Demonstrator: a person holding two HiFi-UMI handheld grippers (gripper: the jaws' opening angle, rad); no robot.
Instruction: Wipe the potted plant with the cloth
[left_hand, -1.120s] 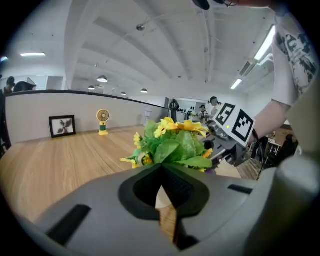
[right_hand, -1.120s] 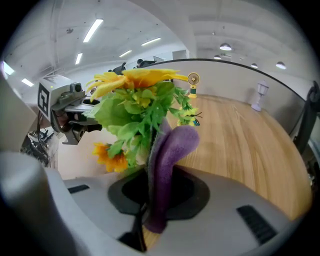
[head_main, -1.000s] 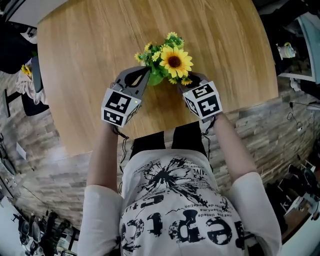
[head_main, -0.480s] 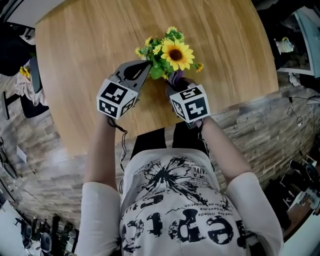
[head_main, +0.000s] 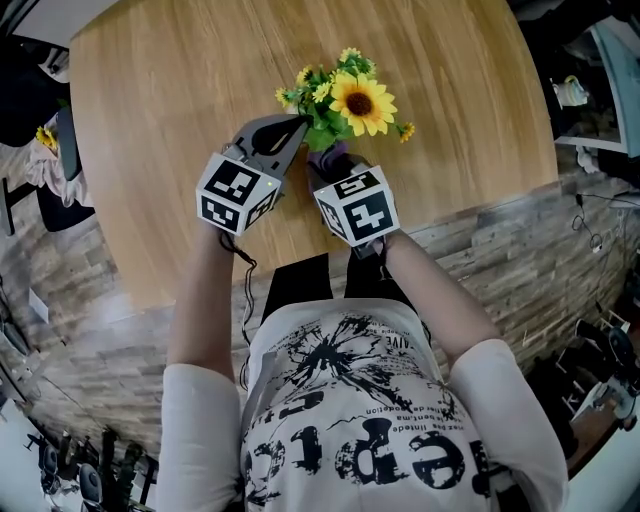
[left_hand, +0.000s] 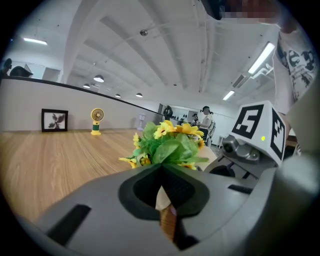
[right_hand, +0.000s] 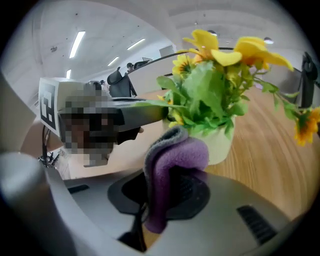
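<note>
Plant (head_main: 345, 108) stands near front edge of table (head_main: 170, 110).

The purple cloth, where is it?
The cloth is pinched in the right gripper, just in front of the white pot, near the middle of the head view.

My forearms reach forward side by side. My left gripper (head_main: 298, 124) points toward one o'clock, jaws pressed together. My right gripper (head_main: 330, 163) points toward eleven o'clock, jaws clamping the cloth (right_hand: 172, 162).
</note>
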